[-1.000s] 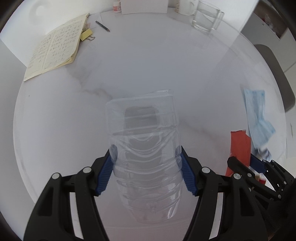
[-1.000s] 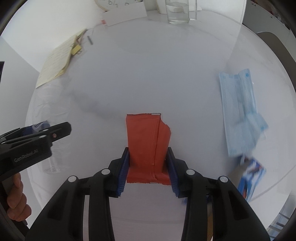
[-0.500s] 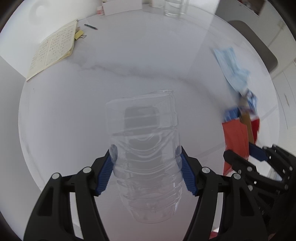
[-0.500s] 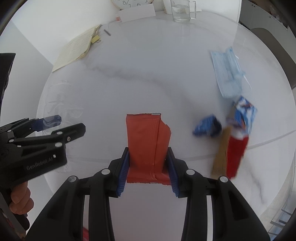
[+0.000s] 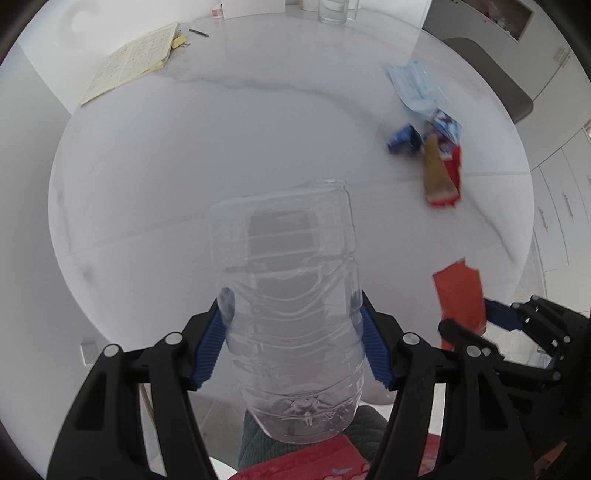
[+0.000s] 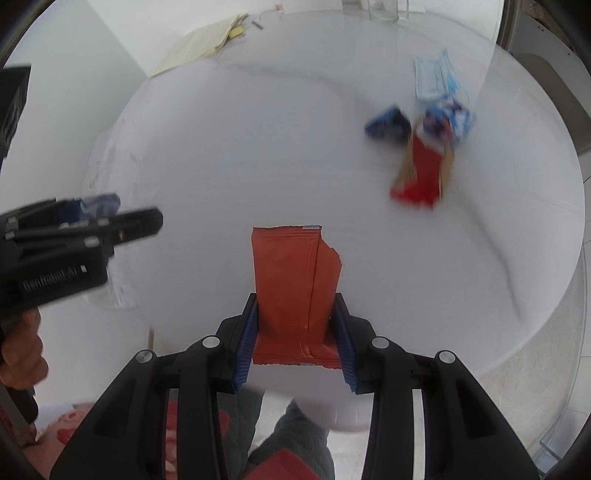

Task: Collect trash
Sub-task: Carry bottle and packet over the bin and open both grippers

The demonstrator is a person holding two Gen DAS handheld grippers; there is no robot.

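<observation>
Clear crumpled plastic bottle [image 5: 288,295] sits clamped between the blue ribbed pads [image 5: 208,347] of the left gripper [image 5: 291,332], its body pointing away from the camera over the near edge of the round white marble table [image 5: 184,147]. On the right, the right gripper [image 6: 295,332] is closed narrowly on a flat orange-red foil wrapper [image 6: 291,284] with a torn top edge, which stands up between its pads above the near part of the table; from the left wrist view the same wrapper [image 5: 460,295] shows at the right, held in that gripper [image 5: 476,325].

More trash lies on the table's far right: a red and tan snack packet [image 6: 421,173], a crumpled dark blue wrapper [image 6: 388,123] just beside it, a blue and white printed packet [image 6: 448,120] touching the red one, and a pale blue face mask [image 6: 432,75] beyond them. All are blurred.

At the far left lie an open cream notebook [image 5: 129,62] and a dark pen [image 5: 198,33]; a clear glass [image 5: 334,11] stands at the far edge. A hand [image 6: 22,354] grips the left gripper's handle at the left of the right wrist view.
</observation>
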